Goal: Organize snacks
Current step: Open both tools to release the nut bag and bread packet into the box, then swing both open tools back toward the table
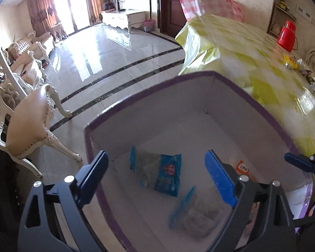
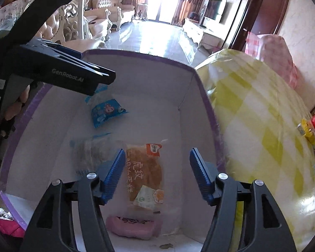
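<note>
A white box with a purple rim (image 1: 149, 90) (image 2: 136, 54) stands on the table. My left gripper (image 1: 157, 159) (image 2: 90, 75) is open wide above its left part, with nothing between the pads. Below it a blue snack packet (image 1: 166, 174) (image 2: 107, 112) lies on the box floor, and a blurred clear packet with a blue edge (image 1: 191, 214) (image 2: 90, 149) is nearer to me. My right gripper (image 2: 157, 153) is open over an orange bread packet (image 2: 145, 172) (image 1: 242, 167); its pads stand clear of the wrapper. A pink packet (image 2: 132, 224) lies at the box's near wall.
The table wears a yellow checked cloth (image 1: 252, 48) (image 2: 262, 115), with a red flask (image 1: 286, 33) and several small snacks (image 1: 294, 63) at its far right. A padded chair (image 1: 29, 121) stands left of the box. A pink checked cover (image 1: 208, 2) rises behind the table.
</note>
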### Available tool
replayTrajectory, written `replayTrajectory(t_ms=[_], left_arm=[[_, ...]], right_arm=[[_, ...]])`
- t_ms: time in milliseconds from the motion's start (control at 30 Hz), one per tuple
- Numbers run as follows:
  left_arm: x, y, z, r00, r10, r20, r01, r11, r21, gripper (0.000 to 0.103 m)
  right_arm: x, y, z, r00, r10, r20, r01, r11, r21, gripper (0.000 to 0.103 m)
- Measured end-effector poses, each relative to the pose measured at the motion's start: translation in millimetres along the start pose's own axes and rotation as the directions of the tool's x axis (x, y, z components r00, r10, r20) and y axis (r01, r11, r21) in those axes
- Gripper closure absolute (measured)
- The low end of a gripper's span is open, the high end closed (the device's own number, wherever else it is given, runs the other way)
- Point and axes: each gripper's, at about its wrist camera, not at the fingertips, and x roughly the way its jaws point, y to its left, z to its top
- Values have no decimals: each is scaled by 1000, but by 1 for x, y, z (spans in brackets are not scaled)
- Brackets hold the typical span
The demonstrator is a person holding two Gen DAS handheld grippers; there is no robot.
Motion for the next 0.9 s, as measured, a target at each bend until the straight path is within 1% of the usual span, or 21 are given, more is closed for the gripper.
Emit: replayTrajectory(t_ms=[167, 367, 500, 600, 633, 700, 800, 833, 867, 900], left_arm=[[-16, -15, 11, 999, 21, 39, -22, 999, 29, 6], [-33, -47, 21, 997, 27, 70, -33, 995, 90, 4], [-42, -86, 34, 995, 27, 93, -38, 992, 124, 2], [-48, -124, 46, 993, -3, 118, -14, 990, 144, 2], [-49, -137, 49, 992, -15, 126, -4, 988, 154, 2], [-50, -169, 58, 989, -42, 141, 14, 982, 189, 2], [-50, -238, 75, 984, -73, 162, 29, 965, 259, 2], [-49, -254, 80, 982, -87, 169, 39, 962, 272, 2], [-48, -279, 88, 977, -115, 179, 60, 956, 287, 2], [-45, -302, 96, 972, -140, 187, 81, 952, 295, 2]], right_arm=[[-17, -5, 0, 999, -23, 43, 23, 1000, -2, 36], [-44, -21, -5, 994, -52, 98, 50, 998, 24, 32], [-65, -55, -18, 986, -99, 136, 88, 993, 82, 25], [-81, -93, -33, 978, -137, 160, 109, 980, 168, 19], [-86, -108, -40, 974, -157, 164, 122, 971, 204, 17], [-94, -139, -56, 966, -207, 158, 159, 950, 269, 17], [-109, -188, -82, 952, -273, 140, 205, 905, 373, 17], [-118, -211, -94, 944, -303, 132, 220, 875, 432, 15], [-123, -227, -104, 939, -320, 125, 227, 852, 472, 15], [-131, -251, -118, 933, -345, 108, 239, 813, 530, 15]])
